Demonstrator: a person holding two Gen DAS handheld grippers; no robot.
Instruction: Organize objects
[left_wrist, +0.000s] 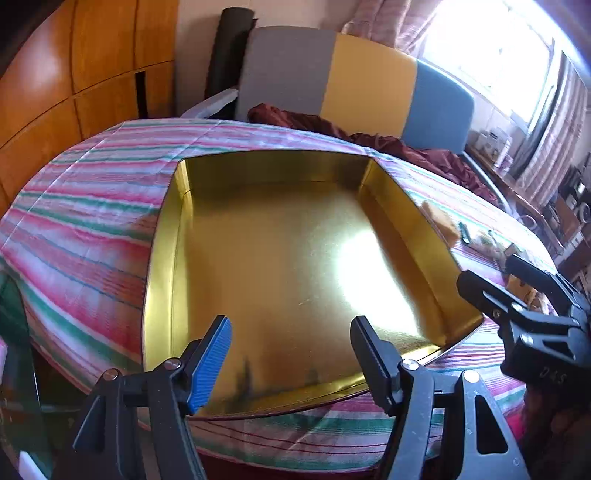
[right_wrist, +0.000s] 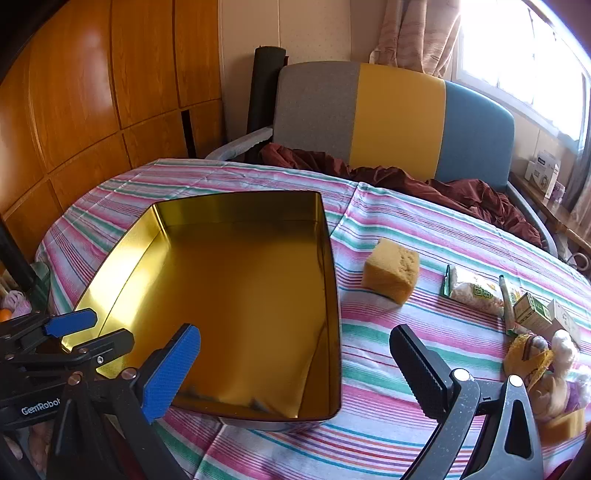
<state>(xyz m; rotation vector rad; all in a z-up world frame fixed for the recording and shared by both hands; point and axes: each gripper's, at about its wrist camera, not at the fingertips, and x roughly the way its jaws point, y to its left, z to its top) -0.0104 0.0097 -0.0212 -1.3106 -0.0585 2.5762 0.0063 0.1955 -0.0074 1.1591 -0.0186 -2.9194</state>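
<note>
Striped cloth covered the surface (left_wrist: 92, 206), with wood panelling and a grey-yellow-blue chair behind its far edge.

Left wrist view: gold tin (left_wrist: 288, 266) sat open and empty, filling most of the frame, its near rim just under the left claw (left_wrist: 291, 354). That claw was spread, nothing between the pads. Right claw (left_wrist: 517, 295) poked in near the right edge, partly cut off. Sponge (left_wrist: 441, 219) and small items beyond the tin's right wall were squashed by the lens and hard to read. Glare washed out part of the tin floor.

Right wrist view: right claw (right_wrist: 295, 373) was spread wide and empty, straddling the tin's near right corner (right_wrist: 332, 406). Sponge (right_wrist: 391, 273) lay just right of the tin, apart from it. Further toward the right edge: a snack packet (right_wrist: 472, 291), a small green box (right_wrist: 530, 312), and a yellow-and-white fuzzy heap (right_wrist: 543, 362) I couldn't identify, partly cut off. Left claw (right_wrist: 70, 332) showed at the tin's near left corner.

Risks, as a guess: the tin is light and the cloth loose, so a claw bumping its rim could slide it or bunch the cloth. The sponge would squash and could slip from a shallow pinch. Items near the right edge could get knocked off.
</note>
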